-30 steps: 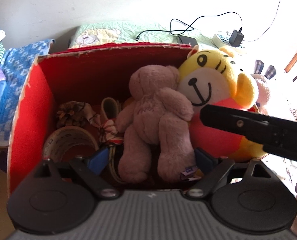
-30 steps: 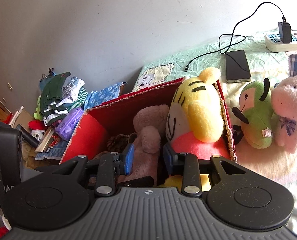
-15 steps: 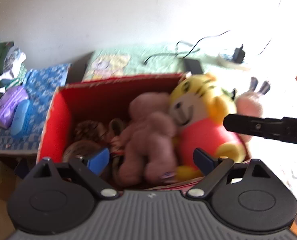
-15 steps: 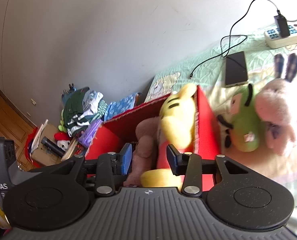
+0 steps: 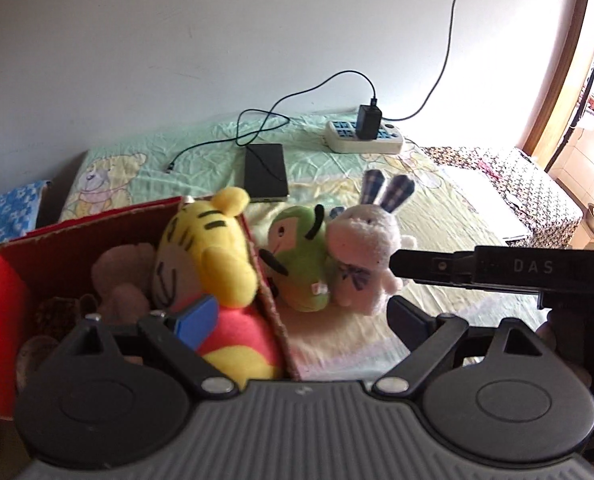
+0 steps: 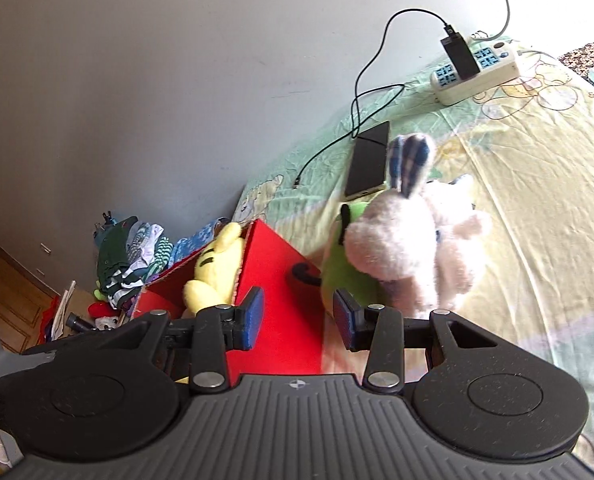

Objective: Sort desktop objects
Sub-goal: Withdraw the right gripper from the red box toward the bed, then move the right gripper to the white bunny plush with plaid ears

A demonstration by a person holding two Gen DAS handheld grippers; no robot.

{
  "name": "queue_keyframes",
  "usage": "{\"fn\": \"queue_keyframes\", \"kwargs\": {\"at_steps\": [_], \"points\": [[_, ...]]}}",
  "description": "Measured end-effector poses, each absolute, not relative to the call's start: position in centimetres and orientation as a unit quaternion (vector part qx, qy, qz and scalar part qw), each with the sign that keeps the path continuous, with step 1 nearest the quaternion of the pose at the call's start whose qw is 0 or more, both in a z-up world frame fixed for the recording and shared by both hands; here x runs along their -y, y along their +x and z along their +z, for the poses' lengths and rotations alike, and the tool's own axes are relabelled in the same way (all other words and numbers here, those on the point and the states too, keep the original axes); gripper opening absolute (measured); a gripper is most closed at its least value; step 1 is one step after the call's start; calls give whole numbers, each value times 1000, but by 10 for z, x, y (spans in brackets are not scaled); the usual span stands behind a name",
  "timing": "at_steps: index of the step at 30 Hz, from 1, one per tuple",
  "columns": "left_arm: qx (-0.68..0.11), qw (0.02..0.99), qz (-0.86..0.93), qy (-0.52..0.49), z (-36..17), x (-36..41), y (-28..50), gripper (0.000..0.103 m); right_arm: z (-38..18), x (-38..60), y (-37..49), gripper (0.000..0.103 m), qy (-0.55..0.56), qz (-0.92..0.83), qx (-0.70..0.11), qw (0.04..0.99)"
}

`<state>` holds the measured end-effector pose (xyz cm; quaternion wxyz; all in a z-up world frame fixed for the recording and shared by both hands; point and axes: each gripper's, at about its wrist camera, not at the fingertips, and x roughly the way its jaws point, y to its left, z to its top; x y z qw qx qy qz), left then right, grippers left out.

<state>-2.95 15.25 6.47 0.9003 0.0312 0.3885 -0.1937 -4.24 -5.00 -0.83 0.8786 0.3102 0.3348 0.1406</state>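
Observation:
A red cardboard box (image 5: 1,304) holds a yellow tiger plush (image 5: 213,256) and a brown teddy (image 5: 121,280). Just right of the box, on the sheet, stand a green plush (image 5: 301,264) and a pink rabbit plush (image 5: 365,252), touching each other. My left gripper (image 5: 303,320) is open and holds nothing, level with the box's right wall. My right gripper (image 6: 297,320) is open too, over the red box wall (image 6: 281,300), with the pink rabbit (image 6: 413,248) ahead to the right. The rabbit hides most of the green plush (image 6: 337,276). The tiger (image 6: 217,272) shows at the left.
A black phone (image 5: 265,172), a power strip (image 5: 363,140) with a charger and a loose cable lie on the green sheet near the wall. Folded clothes (image 6: 133,256) and clutter are piled left of the box. The right gripper's black body (image 5: 497,272) crosses the left wrist view.
Both grippers have pulled back from inside the box and swung right, toward the green and pink plush toys. The right gripper's fingers stand wider apart than before.

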Motion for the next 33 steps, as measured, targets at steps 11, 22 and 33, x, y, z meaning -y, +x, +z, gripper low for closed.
{"fn": "queue_keyframes", "kwargs": {"at_steps": [11, 22, 33], "points": [[-414, 881, -227, 12, 33, -87, -14, 95, -38, 106, -34, 42, 306, 97, -365, 874], [-444, 877, -184, 19, -14, -58, 16, 92, -38, 127, -14, 43, 290, 112, -365, 878], [-445, 880, -167, 22, -33, -48, 53, 91, -50, 115, 30, 57, 281, 173, -395, 857]]}}
